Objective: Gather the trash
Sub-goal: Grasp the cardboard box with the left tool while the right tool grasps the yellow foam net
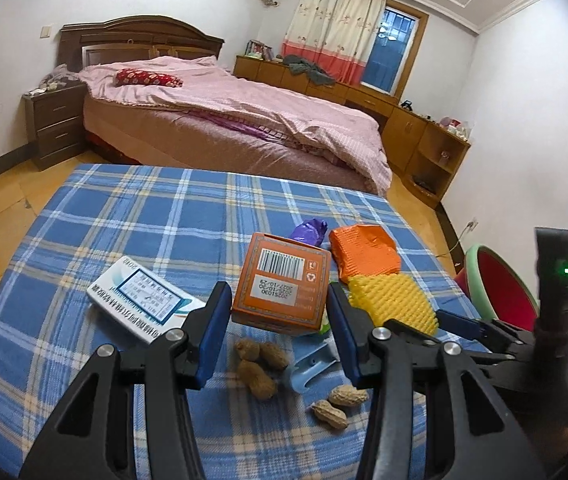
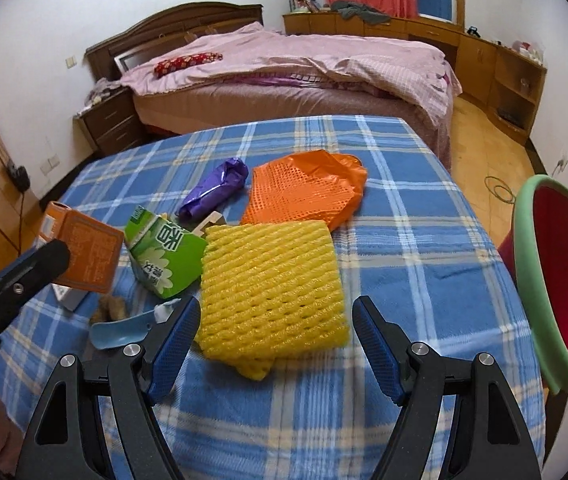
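Note:
Trash lies on a blue plaid table point(image 1: 124, 216). My left gripper point(image 1: 280, 300) is shut on an orange carton point(image 1: 282, 282), lifted off the cloth; the carton also shows in the right wrist view point(image 2: 84, 252). My right gripper point(image 2: 276, 316) is open, its fingers either side of the near edge of a yellow foam net point(image 2: 270, 284). An orange net bag point(image 2: 308, 188), a purple wrapper point(image 2: 212, 188), a green carton point(image 2: 164, 256), a blue plastic scoop point(image 2: 120, 330) and several peanuts point(image 1: 260, 368) lie around. A red bin with green rim point(image 2: 560, 280) stands at the right.
A white medicine box point(image 1: 144, 300) lies left of the orange carton. A bed point(image 1: 224, 120) with pink covers, a dark nightstand point(image 1: 56, 124) and wooden cabinets point(image 1: 424, 136) stand behind the table. The floor is wood.

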Action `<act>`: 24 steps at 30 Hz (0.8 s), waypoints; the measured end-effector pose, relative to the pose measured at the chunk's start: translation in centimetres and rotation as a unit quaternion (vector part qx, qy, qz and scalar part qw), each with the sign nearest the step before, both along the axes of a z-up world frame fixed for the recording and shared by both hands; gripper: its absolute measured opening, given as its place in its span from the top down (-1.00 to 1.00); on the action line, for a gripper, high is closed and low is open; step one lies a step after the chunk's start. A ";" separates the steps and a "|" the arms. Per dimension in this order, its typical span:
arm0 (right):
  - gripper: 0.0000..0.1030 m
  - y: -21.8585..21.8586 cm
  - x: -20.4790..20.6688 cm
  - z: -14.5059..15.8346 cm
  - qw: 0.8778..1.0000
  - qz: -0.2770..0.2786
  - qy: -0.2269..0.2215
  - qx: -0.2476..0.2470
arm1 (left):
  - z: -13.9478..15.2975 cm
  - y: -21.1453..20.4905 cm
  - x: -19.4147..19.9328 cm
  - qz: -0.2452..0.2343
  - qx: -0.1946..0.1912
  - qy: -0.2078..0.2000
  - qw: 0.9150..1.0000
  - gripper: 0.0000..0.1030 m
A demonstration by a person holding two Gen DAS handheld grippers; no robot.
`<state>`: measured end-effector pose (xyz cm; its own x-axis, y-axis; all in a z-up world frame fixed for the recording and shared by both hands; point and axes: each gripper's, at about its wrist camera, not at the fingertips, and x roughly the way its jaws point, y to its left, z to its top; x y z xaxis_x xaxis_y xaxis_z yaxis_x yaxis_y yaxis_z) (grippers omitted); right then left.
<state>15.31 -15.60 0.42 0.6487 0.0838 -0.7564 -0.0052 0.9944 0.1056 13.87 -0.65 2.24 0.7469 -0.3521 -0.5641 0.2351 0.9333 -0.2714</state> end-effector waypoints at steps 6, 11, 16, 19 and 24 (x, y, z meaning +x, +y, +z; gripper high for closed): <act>0.16 -0.5 0.5 -0.4 1.000 -0.009 0.002 0.006 | -0.3 0.0 0.5 -0.015 -0.015 0.009 1.000 0.04; 0.66 -0.6 0.0 0.3 1.000 -0.002 -0.008 0.016 | -0.3 -0.1 0.4 -0.013 -0.014 0.009 1.000 0.04; 0.70 -1.3 -1.1 1.6 0.999 -0.005 -0.032 0.035 | 0.1 -0.2 -0.1 -0.010 -0.008 0.002 1.000 0.04; 0.70 -1.9 -2.1 2.7 0.998 -0.005 -0.051 0.044 | 0.5 -0.4 -0.6 -0.010 -0.007 -0.002 1.000 0.04; 0.70 -2.9 -3.9 4.8 0.995 -0.014 -0.079 0.052 | 1.5 -0.9 -1.6 -0.016 -0.008 -0.009 1.000 0.04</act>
